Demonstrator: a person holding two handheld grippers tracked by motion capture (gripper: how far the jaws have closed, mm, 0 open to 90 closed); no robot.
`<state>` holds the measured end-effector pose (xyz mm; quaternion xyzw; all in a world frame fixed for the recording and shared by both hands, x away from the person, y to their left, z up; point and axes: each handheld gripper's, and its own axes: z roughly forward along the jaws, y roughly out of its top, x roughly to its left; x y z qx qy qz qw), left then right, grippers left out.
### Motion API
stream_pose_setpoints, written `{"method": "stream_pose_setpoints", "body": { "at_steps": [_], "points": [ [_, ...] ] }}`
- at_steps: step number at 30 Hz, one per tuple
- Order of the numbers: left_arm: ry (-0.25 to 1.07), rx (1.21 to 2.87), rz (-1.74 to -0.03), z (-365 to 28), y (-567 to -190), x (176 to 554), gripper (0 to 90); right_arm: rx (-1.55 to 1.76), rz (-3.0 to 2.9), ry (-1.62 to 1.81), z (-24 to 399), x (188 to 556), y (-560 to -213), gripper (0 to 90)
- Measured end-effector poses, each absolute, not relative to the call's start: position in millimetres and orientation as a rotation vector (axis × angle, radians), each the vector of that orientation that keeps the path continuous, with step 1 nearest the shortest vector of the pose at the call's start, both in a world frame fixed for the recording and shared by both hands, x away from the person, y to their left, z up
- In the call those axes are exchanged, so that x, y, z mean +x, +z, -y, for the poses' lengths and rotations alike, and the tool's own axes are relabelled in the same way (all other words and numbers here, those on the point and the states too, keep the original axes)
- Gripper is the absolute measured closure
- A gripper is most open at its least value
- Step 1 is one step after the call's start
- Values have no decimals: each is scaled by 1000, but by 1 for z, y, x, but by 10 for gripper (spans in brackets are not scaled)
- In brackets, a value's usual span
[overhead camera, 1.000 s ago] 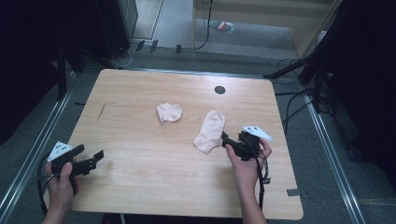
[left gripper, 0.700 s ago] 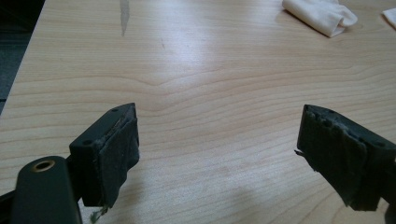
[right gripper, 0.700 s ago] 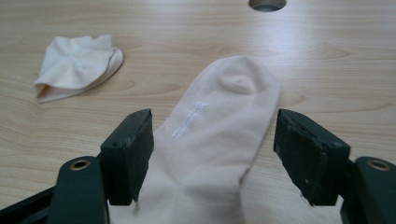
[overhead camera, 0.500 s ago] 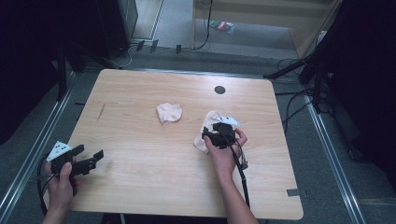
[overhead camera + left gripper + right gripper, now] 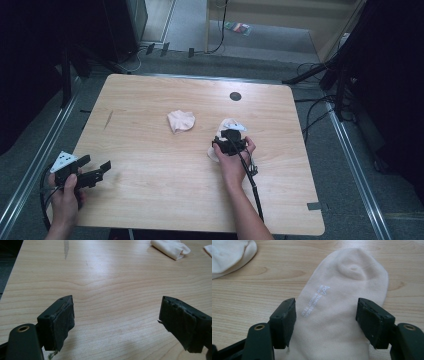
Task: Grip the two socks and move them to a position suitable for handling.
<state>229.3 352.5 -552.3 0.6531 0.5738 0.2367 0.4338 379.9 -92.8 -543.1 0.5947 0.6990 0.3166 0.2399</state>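
The right gripper straddled the flat sock on the desk, jaws spread. The left gripper hovered, jaws spread.

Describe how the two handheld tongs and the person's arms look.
Both tongs are black, each topped by a pale three-cornered plate with dark dots: left tongs, right tongs. Up close, the jaws are dark blocks with worn, fraying pads and brass-ringed holes. A black cable trails from the right one. The forearms are bare, no sleeves.
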Motion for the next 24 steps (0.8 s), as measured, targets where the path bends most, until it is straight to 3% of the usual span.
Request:
{"method": "stream_pose_setpoints", "body": {
  "at_steps": [4, 7, 8, 9, 10, 11, 17, 24],
  "points": [
    [590, 1627, -1429, -352, -552, 229, 137, 1606, -1905, 839, 90, 379, -545, 335],
    [590, 1627, -1429, -352, -552, 229, 137, 1593, -1893, 855, 90, 376, -546, 411],
    [587, 1628, -1429, -352, -552, 229, 137, 1595, -1879, 860, 91, 375, -547, 487],
    [587, 1629, -1429, -352, -552, 229, 137, 1598, -1858, 872, 95, 374, -547, 671],
    [587, 1629, -1429, -352, -552, 229, 136, 1598, -1858, 872, 95, 374, -547, 671],
    [589, 1627, -1428, -352, -552, 229, 137, 1600, -1850, 888, 99, 373, -547, 835],
    [607, 1626, -1417, -352, -552, 227, 137, 1548, -1929, 932, 109, 376, -542, 869],
    [617, 1616, -1371, -344, -543, 224, 138, 1363, -1925, 1062, 120, 355, -500, 872]
  ]
}}
